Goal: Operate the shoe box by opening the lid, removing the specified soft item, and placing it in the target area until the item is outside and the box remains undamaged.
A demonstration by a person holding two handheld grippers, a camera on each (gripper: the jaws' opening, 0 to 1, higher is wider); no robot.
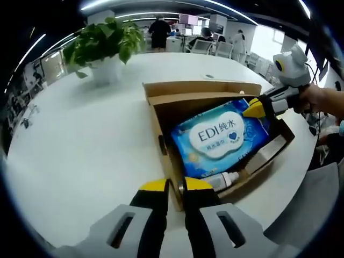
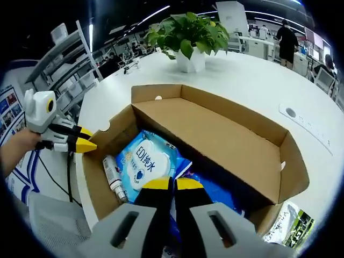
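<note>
Box (image 2: 215, 140) open — my right gripper (image 2: 172, 185) sits pinched on the wipes pack (image 2: 145, 161); left gripper (image 1: 176, 188) clamps the wall at 6 o'clock. Lift straight — brace steadily.

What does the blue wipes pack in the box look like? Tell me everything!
The wipes pack is a soft, shiny blue plastic packet with a white cloud-shaped label that reads EDI in blue letters, plus a small blue heart. It lies flat, label up, on the floor of the open cardboard box. A small white bottle lies beside it along one edge. In the right gripper view its far end disappears behind the right gripper. In the left gripper view that gripper's yellow tips are right at the pack's corner; whether they touch is unclear.
</note>
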